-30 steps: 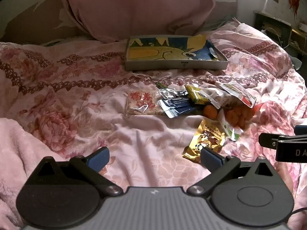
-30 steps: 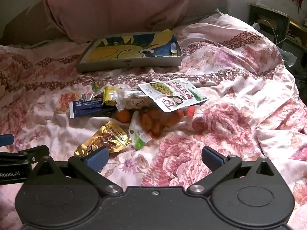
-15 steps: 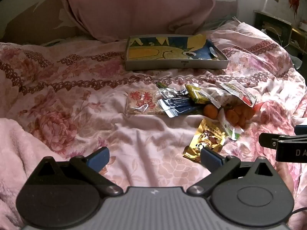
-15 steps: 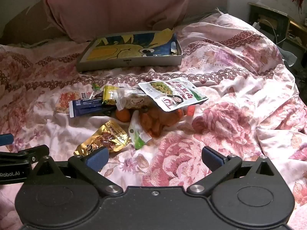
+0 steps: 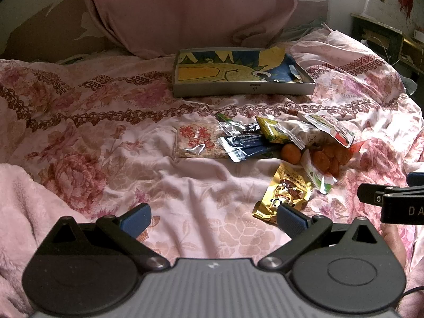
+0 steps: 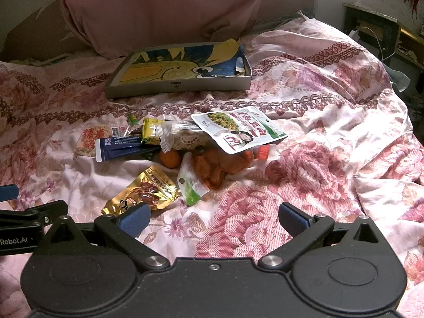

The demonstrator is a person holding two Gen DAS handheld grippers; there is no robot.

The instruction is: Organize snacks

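Several snack packets lie in a loose pile on the floral bedspread. Among them are a gold pouch (image 5: 283,194) (image 6: 144,190), a dark blue sachet (image 5: 246,147) (image 6: 119,148), a clear rice-cracker pack (image 5: 197,141), a small orange (image 5: 290,153) (image 6: 171,158), a bag of orange dried fruit (image 6: 220,165) and a white-green pouch (image 6: 239,129). Behind the pile sits a flat grey tray (image 5: 243,88) (image 6: 177,86) with a yellow-blue picture inside. My left gripper (image 5: 212,218) is open, near the gold pouch. My right gripper (image 6: 213,218) is open and empty, short of the pile.
A large pink pillow (image 5: 193,10) leans behind the tray. A fuzzy pink blanket (image 5: 23,212) lies at the near left. Dark furniture (image 6: 381,31) stands beyond the bed's right edge. The bedspread (image 6: 318,180) right of the pile is wrinkled.
Both views have shifted very slightly; the grippers stay open and no snack has moved.
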